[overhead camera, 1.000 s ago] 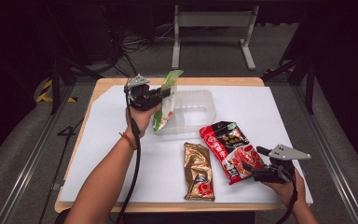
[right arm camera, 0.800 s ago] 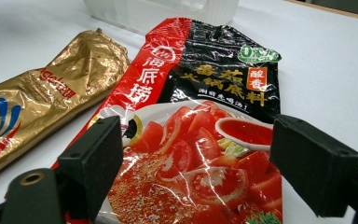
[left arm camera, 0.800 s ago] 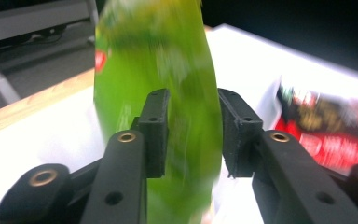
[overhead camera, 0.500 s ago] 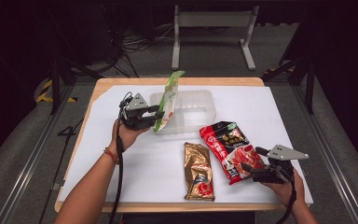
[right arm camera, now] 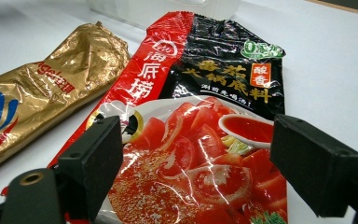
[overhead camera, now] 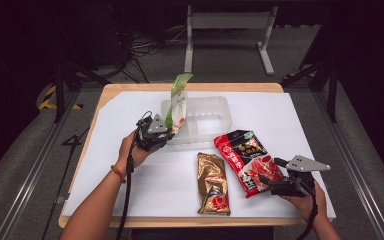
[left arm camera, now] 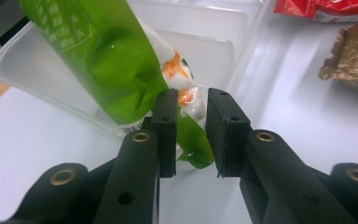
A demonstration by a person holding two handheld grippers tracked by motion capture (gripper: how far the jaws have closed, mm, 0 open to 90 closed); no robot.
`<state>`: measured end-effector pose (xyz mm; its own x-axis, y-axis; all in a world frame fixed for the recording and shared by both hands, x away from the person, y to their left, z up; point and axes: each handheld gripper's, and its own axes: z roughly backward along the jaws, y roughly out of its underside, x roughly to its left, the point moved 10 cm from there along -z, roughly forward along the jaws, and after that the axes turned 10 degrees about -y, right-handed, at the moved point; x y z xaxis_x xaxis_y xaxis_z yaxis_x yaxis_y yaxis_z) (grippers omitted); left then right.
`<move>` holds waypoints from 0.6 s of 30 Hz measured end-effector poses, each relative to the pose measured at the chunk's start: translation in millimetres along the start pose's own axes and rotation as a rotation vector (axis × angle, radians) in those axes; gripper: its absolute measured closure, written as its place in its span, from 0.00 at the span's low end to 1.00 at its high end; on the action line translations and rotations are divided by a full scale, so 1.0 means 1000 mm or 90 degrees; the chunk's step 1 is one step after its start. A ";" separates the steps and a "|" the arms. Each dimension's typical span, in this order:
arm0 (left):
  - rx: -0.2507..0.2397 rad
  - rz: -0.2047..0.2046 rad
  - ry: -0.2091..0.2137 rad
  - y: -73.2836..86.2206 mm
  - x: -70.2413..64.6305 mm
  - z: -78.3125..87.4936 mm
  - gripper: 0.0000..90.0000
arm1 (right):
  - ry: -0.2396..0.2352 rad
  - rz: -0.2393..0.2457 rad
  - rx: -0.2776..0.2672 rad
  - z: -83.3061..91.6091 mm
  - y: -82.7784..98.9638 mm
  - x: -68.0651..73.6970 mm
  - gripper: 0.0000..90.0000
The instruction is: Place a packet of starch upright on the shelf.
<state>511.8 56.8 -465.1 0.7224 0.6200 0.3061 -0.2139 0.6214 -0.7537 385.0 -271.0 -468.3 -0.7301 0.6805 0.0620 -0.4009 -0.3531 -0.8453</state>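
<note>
A: Item one, green packet (overhead camera: 178,103)?

B: Standing on end, long axis tilted, leaning on the near-left wall of the clear tub (overhead camera: 215,106). Left gripper (left arm camera: 191,135) has its bottom corner between the jaws; they have just been closing, a small gap remains on one side.

A: Item two, red packet (right arm camera: 205,154)?

B: Flat, lengthwise, straight ahead of the right gripper (right arm camera: 196,163), jaws spread wide. Gold packet (overhead camera: 213,183) beside it.
</note>
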 end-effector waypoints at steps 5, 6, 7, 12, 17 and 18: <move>0.010 0.018 0.005 0.000 0.002 -0.008 0.92 | -0.002 0.005 0.003 -0.001 0.000 0.002 0.20; 0.013 0.014 0.005 0.000 0.002 -0.010 0.93 | -0.001 0.005 0.003 -0.002 0.000 0.002 0.20; 0.013 0.014 0.005 0.000 0.002 -0.010 0.94 | -0.001 0.005 0.003 -0.002 0.000 0.002 0.20; 0.029 0.003 0.007 0.004 -0.003 -0.021 0.97 | 0.000 0.004 0.005 -0.002 0.000 0.002 0.20; -0.024 0.036 0.041 -0.009 -0.008 -0.007 0.85 | -0.001 0.007 0.003 -0.001 0.000 0.002 0.20; -0.024 0.036 0.041 -0.009 -0.008 -0.007 0.82 | -0.001 0.007 0.003 -0.001 0.000 0.002 0.20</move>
<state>512.7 43.3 -464.5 0.7511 0.6206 0.2252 -0.2312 0.5668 -0.7908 384.1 -268.9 -468.4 -0.7353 0.6755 0.0542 -0.3957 -0.3630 -0.8436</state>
